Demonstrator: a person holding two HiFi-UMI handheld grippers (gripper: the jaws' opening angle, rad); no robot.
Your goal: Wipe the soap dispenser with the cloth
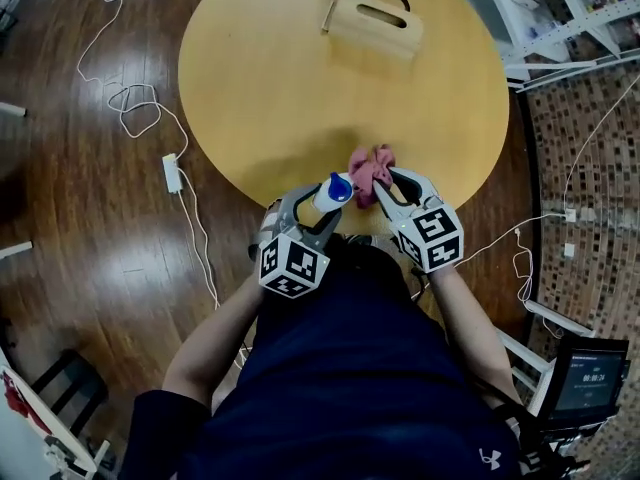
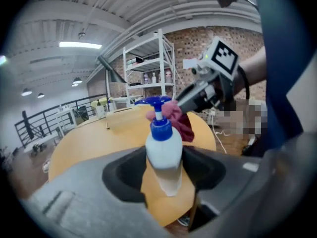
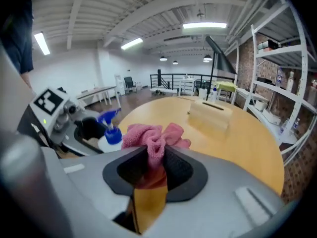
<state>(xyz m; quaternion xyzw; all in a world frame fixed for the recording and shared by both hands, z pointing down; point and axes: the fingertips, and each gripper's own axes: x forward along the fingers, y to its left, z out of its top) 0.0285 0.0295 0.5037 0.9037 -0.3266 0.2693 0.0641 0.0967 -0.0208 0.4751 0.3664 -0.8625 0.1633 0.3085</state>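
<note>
The left tongs (image 2: 164, 168) clamp the soap bottle (image 2: 163, 148). The right tongs (image 3: 154, 168) pinch the cloth (image 3: 148, 135), seemingly touching the pump (image 2: 154, 102), above the near edge of the table (image 1: 280, 78). A hard push could squirt soap or twist the bottle loose.

Open tabletop (image 1: 250, 98) ahead, wooden box (image 1: 375, 23) near far edge

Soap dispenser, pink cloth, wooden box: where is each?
soap dispenser (image 2: 163, 150), left gripper view, white bottle body
pink cloth (image 3: 148, 135), right gripper view, bunched folds above the jaws
wooden box (image 1: 370, 36), head view, its slotted face
</note>
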